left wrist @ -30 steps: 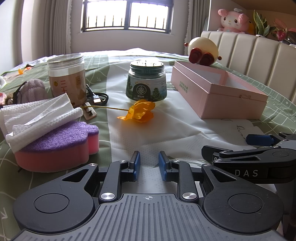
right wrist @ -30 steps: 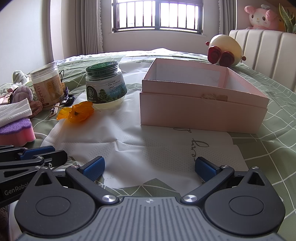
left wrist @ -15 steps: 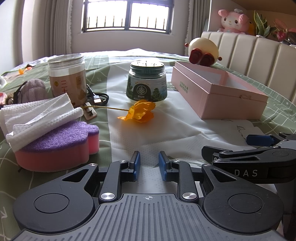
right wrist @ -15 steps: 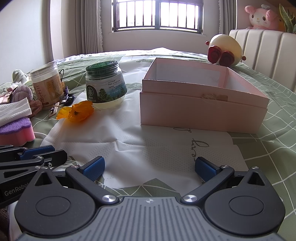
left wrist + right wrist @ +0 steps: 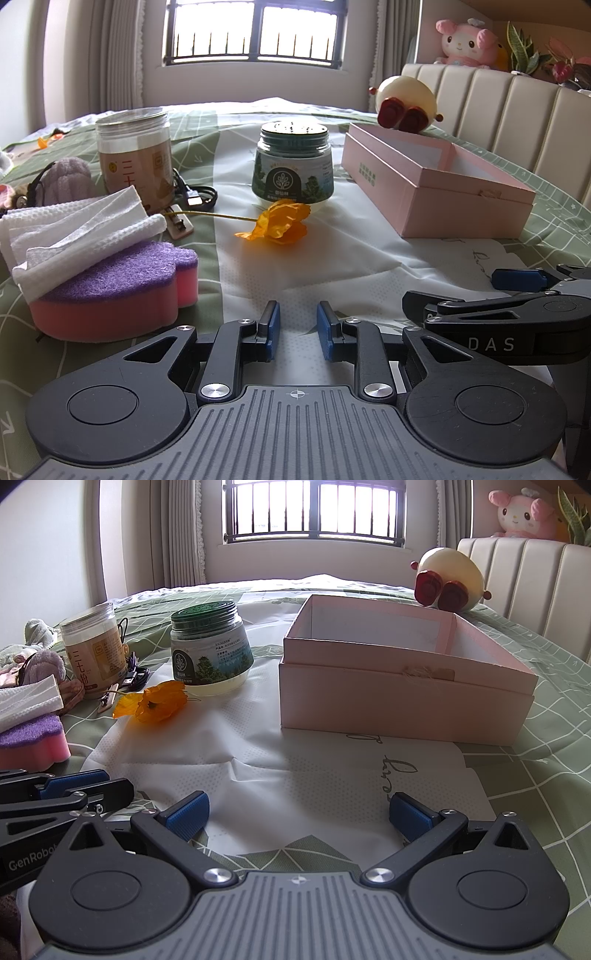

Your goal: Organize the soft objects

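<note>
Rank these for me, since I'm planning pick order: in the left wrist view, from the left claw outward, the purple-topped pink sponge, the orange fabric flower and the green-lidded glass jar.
From the left claw:
1. Purple-topped pink sponge, close on the left, folded white cloth on top.
2. Orange fabric flower, ahead, near centre.
3. Green-lidded glass jar, right behind the flower.

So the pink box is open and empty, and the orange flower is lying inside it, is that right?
Not quite. The pink box is open and empty, but the orange flower lies outside it, on the white sheet in front of the green-lidded jar. The right wrist view shows this.
</note>
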A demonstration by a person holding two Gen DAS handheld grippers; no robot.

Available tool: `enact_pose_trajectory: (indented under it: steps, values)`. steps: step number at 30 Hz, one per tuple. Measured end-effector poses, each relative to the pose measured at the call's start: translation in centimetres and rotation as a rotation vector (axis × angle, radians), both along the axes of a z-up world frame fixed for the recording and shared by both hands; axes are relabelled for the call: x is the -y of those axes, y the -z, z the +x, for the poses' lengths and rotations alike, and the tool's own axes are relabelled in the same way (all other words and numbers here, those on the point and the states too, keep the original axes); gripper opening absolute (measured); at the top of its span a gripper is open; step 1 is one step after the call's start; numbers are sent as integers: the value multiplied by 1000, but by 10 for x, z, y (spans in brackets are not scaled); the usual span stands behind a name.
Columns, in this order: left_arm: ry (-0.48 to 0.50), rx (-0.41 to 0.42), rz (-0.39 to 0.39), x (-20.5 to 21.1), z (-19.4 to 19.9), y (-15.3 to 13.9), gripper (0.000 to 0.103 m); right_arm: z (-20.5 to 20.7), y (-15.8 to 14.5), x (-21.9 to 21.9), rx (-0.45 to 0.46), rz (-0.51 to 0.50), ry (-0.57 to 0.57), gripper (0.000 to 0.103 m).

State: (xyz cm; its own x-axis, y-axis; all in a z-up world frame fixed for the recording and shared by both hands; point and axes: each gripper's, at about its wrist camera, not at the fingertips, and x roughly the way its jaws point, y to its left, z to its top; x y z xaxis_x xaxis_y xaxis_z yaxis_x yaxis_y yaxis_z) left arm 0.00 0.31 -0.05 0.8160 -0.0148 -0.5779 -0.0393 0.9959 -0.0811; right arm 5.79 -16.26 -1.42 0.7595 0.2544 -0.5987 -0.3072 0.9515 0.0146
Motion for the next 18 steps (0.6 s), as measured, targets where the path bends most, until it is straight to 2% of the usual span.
enact_pose_trajectory:
  steps: [8,10,13,18]
  values:
    - [-3,1,-17,-3,-1,-4,26,1,-1,1,-4,5,-1,103]
    - [-4,1,-21,-3,-3,-5,26,3,-5,2,-35,12,-25,103]
    - [-3,1,-30,-4,-3,-5,26,6,-12,3,-130,17,-51,103]
    - [4,-1,-42,-7,-3,-5,25,11,-15,-4,-205,-57,-95,103]
